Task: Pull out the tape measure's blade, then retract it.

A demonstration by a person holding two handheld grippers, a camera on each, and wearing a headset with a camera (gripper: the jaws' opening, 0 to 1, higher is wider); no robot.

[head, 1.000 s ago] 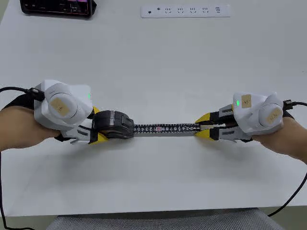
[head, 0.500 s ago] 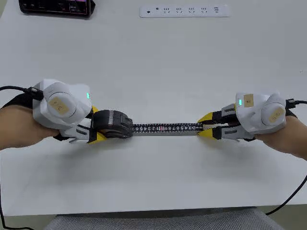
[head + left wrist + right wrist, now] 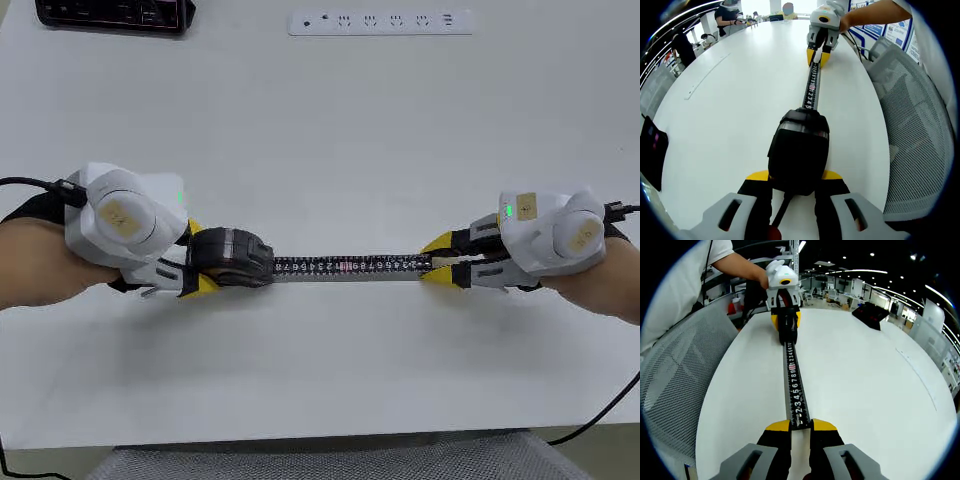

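Observation:
A dark grey tape measure case (image 3: pixel 230 257) lies on the white table, held between the yellow-tipped jaws of my left gripper (image 3: pixel 196 262). In the left gripper view the case (image 3: pixel 799 151) sits just ahead of the left gripper (image 3: pixel 796 176). Its black blade (image 3: pixel 350 266) runs right to my right gripper (image 3: pixel 437 260), which is shut on the blade's end. The right gripper view shows the blade (image 3: pixel 794 390) stretching from my right gripper (image 3: pixel 800 426) to the far case (image 3: pixel 786 322).
A white power strip (image 3: pixel 380 21) and a dark device (image 3: pixel 112 12) lie at the table's far edge. A mesh chair (image 3: pixel 320 458) sits below the near edge. Cables trail from both grippers.
My right gripper has moved to the right with the blade's end, so more blade is drawn out of the case. The left gripper and case have stayed about where they were.

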